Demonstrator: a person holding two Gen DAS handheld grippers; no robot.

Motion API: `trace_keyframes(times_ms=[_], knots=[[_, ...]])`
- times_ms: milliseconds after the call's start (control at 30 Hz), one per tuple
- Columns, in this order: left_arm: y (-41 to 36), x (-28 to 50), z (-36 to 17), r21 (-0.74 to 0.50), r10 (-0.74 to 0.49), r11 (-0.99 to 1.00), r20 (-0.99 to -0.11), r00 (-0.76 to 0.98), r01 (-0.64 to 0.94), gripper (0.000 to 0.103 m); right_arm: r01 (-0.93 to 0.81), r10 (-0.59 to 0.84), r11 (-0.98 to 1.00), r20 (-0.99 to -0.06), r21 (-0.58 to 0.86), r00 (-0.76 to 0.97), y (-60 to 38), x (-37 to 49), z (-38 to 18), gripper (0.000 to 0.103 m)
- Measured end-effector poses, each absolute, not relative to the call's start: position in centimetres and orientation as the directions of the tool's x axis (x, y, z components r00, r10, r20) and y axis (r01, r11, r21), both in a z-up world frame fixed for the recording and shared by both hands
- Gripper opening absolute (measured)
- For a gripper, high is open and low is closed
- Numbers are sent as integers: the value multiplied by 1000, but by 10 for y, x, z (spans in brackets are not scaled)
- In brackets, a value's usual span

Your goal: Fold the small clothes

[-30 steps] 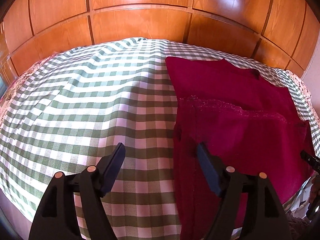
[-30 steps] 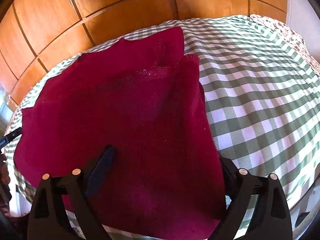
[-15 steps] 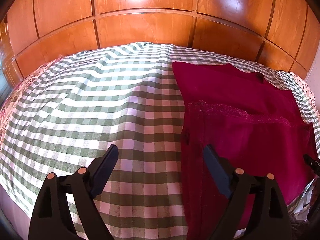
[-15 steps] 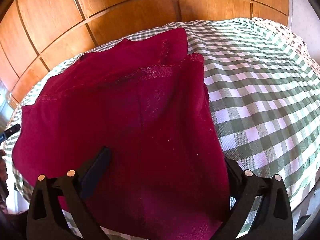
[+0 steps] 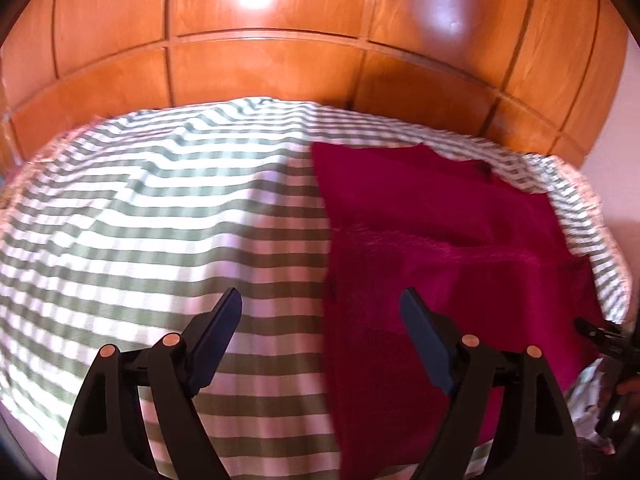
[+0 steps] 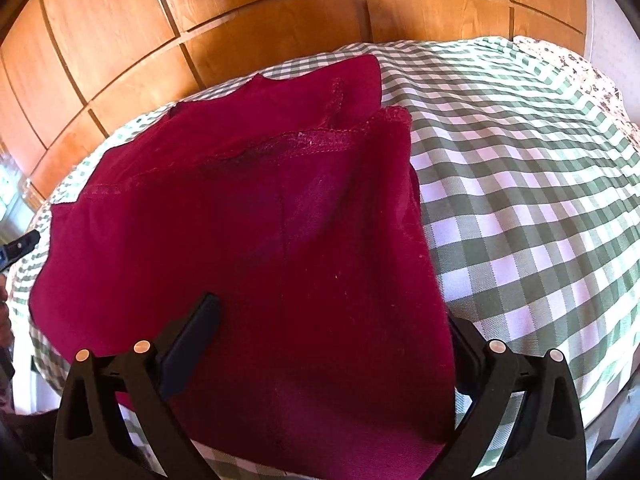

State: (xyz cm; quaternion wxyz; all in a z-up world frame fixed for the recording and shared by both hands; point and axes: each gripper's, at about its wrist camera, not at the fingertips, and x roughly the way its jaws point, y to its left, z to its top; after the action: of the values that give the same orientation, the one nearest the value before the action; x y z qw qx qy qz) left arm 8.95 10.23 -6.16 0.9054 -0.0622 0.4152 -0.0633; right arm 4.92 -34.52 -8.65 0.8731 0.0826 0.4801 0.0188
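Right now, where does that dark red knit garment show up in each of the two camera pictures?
Left wrist view: the dark red knit garment fills the right half.
Right wrist view: it fills the centre and left.
Shared landmark: the green-and-white checked cloth beneath it.

We are in a home, most likely a bedroom. A green-and-white gingham cloth (image 5: 160,240) covers a soft, rounded surface that we take for a bed, with a floral patterned fabric (image 6: 592,76) showing at its edge. Behind it stands glossy wooden panelling (image 5: 260,64) like a headboard or wardrobe front, beside a pale wall (image 6: 604,20).
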Motion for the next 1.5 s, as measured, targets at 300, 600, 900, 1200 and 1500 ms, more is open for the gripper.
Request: trace_keyframes(times_ms=[300, 600, 900, 1200, 1500], knots=[[103, 107, -75, -311, -311, 944, -742, 593, 106, 60, 153, 64, 970, -802, 190, 594, -381, 48, -61, 95], [99, 125, -81, -403, -402, 906, -718, 568, 131, 29, 137, 58, 974, -785, 180, 617, -389, 86, -59, 49], [106, 93, -69, -385, -379, 913, -677, 630, 135, 7, 94, 21, 991, -789, 100, 614, -372, 72, -53, 8], [115, 80, -28, -400, -404, 898, -589, 700, 182, 7, 51, 68, 988, -714, 144, 697, -367, 61, -1, 7], [112, 167, -8, -342, -302, 933, -580, 757, 110, 6, 49, 65, 987, -673, 150, 737, -372, 159, 23, 6]])
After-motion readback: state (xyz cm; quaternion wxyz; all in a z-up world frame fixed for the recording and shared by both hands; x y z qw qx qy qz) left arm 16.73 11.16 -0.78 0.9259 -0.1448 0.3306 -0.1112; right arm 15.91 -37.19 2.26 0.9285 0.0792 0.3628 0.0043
